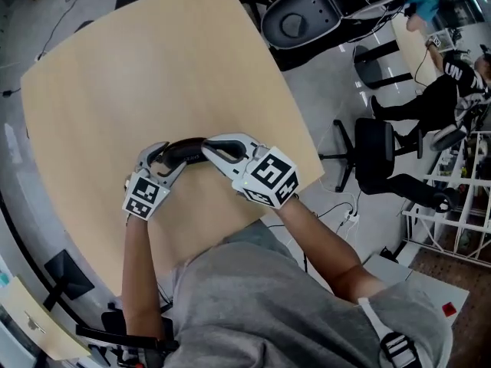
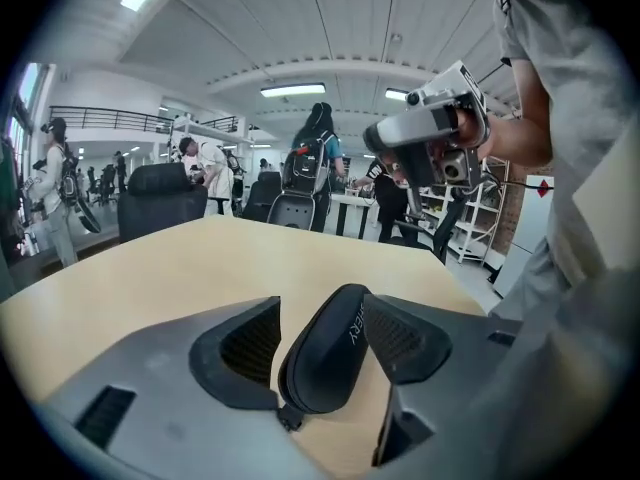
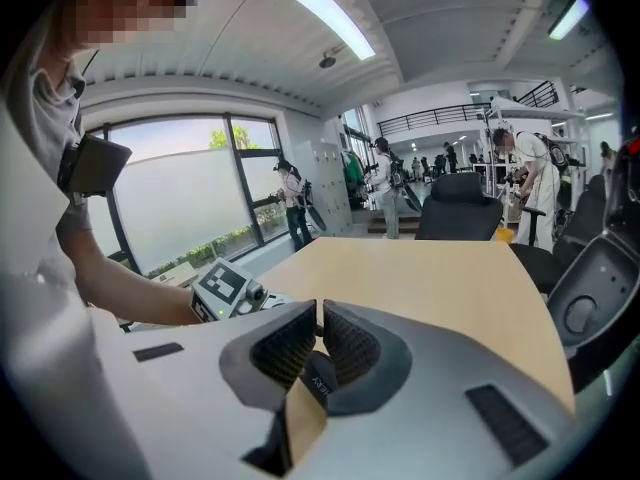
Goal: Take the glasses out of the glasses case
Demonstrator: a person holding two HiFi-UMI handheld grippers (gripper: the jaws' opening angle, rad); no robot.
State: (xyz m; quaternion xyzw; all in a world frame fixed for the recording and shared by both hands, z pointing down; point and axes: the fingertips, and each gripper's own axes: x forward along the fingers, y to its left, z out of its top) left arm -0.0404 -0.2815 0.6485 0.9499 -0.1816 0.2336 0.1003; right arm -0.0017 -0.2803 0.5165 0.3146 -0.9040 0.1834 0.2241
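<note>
Curving smooth black glasses case (image 2: 325, 353)

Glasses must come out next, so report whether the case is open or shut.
Shut: in the left gripper view the black glasses case is one closed shell, with no gap and no glasses showing.

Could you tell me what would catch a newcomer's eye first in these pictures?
Two hand-held grippers meet at a dark glasses case close to the near edge of the wooden table. The left gripper stands open with the case between its jaws; the right gripper is shut at the case's other end.
</note>
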